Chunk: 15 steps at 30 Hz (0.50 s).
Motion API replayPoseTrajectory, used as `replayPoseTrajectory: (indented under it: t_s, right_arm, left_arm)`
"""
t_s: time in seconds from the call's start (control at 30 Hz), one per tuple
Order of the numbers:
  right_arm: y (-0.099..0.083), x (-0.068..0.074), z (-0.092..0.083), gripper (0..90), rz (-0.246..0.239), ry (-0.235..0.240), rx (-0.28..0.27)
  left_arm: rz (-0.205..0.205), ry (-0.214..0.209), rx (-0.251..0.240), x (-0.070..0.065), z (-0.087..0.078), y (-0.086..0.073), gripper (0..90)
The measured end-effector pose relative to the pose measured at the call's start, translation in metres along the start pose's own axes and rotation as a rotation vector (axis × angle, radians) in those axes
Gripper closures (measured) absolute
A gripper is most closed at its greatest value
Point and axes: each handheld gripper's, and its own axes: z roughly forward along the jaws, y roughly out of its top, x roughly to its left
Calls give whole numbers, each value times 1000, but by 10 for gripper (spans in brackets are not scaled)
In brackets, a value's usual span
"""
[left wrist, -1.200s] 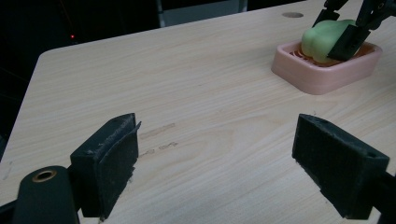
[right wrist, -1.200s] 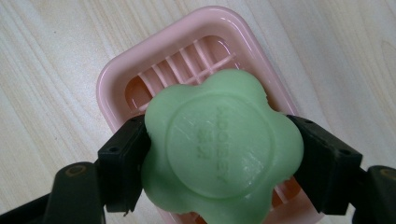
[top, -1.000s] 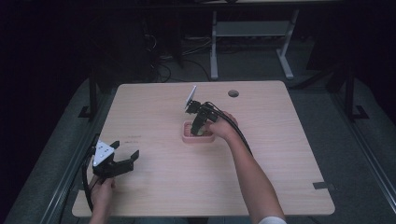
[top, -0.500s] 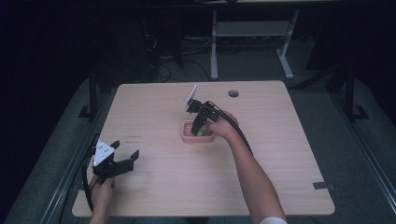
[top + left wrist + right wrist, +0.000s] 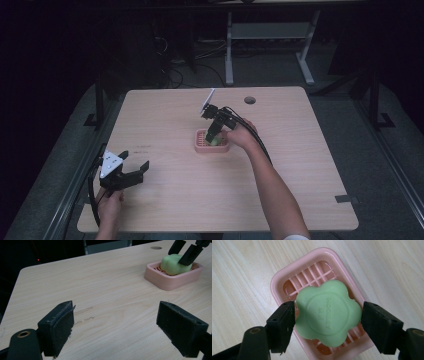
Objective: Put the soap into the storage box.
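I am bringing my right tool (image 5: 327, 322) down over the green flower-shaped soap (image 5: 327, 318), which is lying in the pink soap dish (image 5: 280, 281) near the middle of the bench (image 5: 300, 200); the two black jaws are standing one at each side of the soap, touching or all but touching its lobes, and I am judging them to be closing on it rather than clenched, since the soap is lying on the dish's ribs and I cannot tell whether it is truly pinched yet; so I am counting this tool as set around the soap, not firmly holding it. My left tool (image 5: 120, 332) is resting idle near the bench's near left corner, well apart from the dish, its jaws spread wide with nothing between them. As for progress, I am judging the work to be at its early part; the reach is done and the jaws are lined up across the soap; the squeeze, the lift out of the dish and whatever comes after are yet to do. The bench is pale wood-grain, bare apart from the dish, with a round cable hole (image 5: 250, 100) toward the far edge and faint marks near my left tool; the room around it is dim, with grey carpet, a white frame (image 5: 270, 45) and loose cables beyond the far edge.
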Motion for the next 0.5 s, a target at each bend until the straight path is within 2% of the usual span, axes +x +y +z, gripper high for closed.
replayPoseTrajectory:
  t_s: [0.5]
  right_arm:
    - [-15, -5, -16, 286, 14, -12, -42]
  left_arm:
    - [0, -1, 1, -1, 0, 0, 142]
